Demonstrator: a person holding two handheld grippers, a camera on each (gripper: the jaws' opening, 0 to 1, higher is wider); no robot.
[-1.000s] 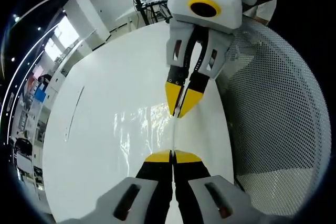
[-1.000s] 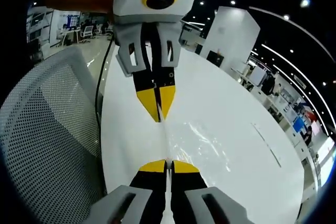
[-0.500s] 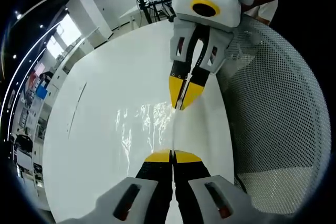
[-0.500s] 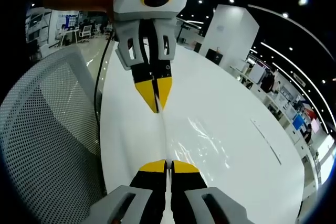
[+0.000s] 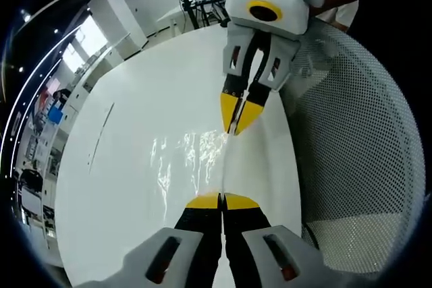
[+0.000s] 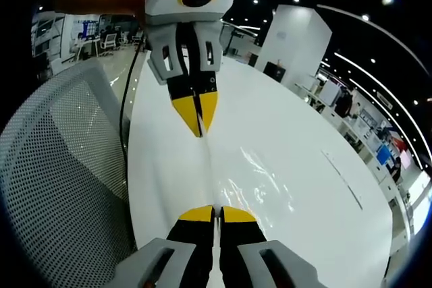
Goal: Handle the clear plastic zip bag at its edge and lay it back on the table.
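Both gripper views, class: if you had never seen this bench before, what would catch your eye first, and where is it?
First, the two yellow-tipped grippers facing each other: the left gripper and the right gripper, both shut on one edge of the clear plastic zip bag, stretched between them. Next, the glossy white table beneath it, and the white mesh chair back beside the table's edge.

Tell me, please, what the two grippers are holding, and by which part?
Both hold the zip bag by one edge: the left gripper at one end, the right gripper at the other, above the table.
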